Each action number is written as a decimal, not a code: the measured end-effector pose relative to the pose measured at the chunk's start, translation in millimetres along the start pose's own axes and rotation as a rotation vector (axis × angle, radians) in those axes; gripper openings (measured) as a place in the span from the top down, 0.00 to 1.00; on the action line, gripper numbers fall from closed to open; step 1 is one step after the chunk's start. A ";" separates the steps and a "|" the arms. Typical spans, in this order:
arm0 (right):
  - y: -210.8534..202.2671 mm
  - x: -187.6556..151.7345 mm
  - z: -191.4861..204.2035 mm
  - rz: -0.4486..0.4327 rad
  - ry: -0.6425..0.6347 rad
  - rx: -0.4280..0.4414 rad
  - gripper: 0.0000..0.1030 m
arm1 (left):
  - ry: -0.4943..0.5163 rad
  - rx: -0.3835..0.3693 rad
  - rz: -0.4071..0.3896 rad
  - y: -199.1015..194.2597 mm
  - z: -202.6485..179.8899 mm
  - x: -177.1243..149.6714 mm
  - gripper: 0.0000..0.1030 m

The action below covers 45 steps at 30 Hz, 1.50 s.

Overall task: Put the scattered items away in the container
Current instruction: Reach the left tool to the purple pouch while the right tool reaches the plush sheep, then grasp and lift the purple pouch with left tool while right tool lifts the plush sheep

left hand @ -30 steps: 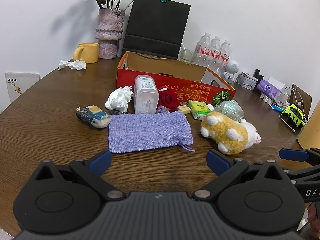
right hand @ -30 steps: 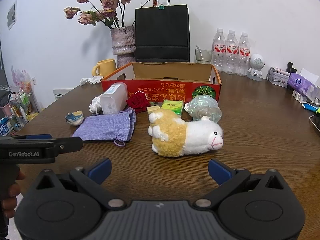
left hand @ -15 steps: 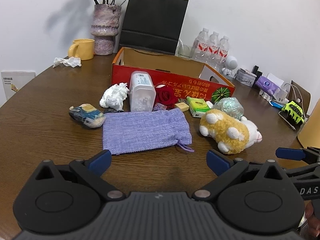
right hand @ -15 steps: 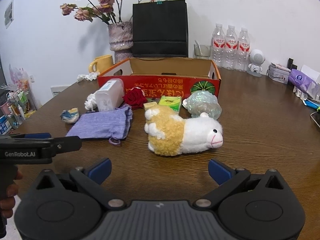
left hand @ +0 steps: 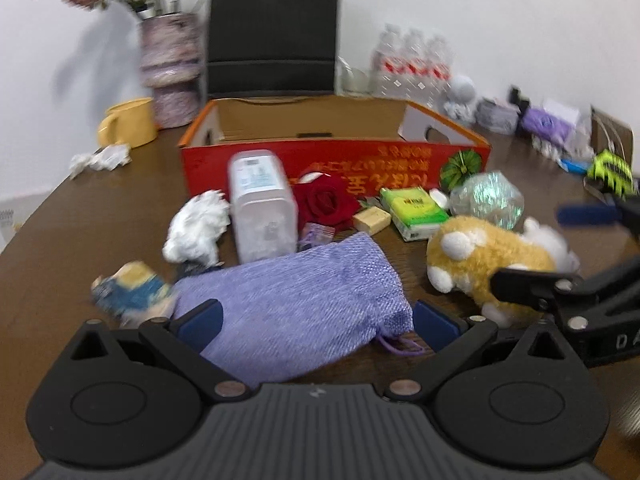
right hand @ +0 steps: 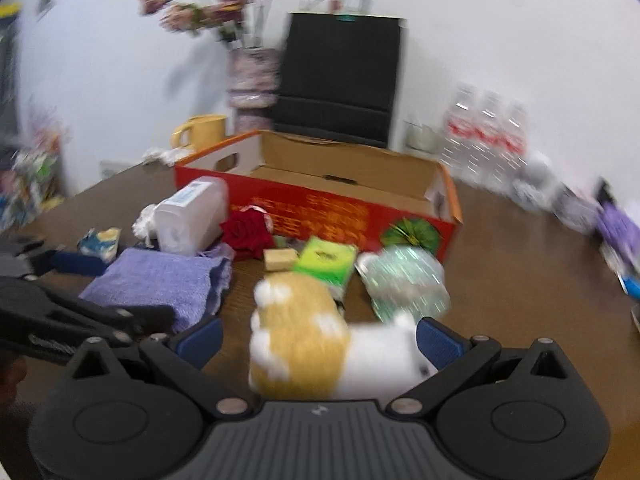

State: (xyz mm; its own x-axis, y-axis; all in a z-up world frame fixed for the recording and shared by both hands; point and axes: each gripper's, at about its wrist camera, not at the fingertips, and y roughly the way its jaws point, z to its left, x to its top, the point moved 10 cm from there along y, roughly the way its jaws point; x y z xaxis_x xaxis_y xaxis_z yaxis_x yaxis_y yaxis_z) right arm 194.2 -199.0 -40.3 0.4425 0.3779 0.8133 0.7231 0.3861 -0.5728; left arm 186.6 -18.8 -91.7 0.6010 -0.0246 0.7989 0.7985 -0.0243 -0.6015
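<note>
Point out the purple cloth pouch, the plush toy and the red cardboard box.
purple cloth pouch (left hand: 296,304): left wrist view, middle of its woven fabric.
plush toy (right hand: 300,340): right wrist view, its yellow back.
red cardboard box (left hand: 320,160): left wrist view, its red front wall.

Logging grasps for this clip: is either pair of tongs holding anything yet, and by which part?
Nothing is held. The left tongs stand open around the purple pouch; the right tongs stand open around the plush toy.
</note>
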 end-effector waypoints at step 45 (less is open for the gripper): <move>131.0 172.7 -56.1 -0.052 0.034 0.070 0.52 | -0.123 -0.135 -0.091 98.6 44.1 214.2 0.89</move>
State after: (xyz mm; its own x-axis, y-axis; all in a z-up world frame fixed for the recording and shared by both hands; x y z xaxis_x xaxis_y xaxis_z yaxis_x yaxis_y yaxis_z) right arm 395.0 -130.4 30.9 0.4239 0.3270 0.8446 0.7073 0.4630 -0.5342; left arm 395.6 17.6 20.3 0.5328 0.1063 0.8396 0.8429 -0.1546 -0.5153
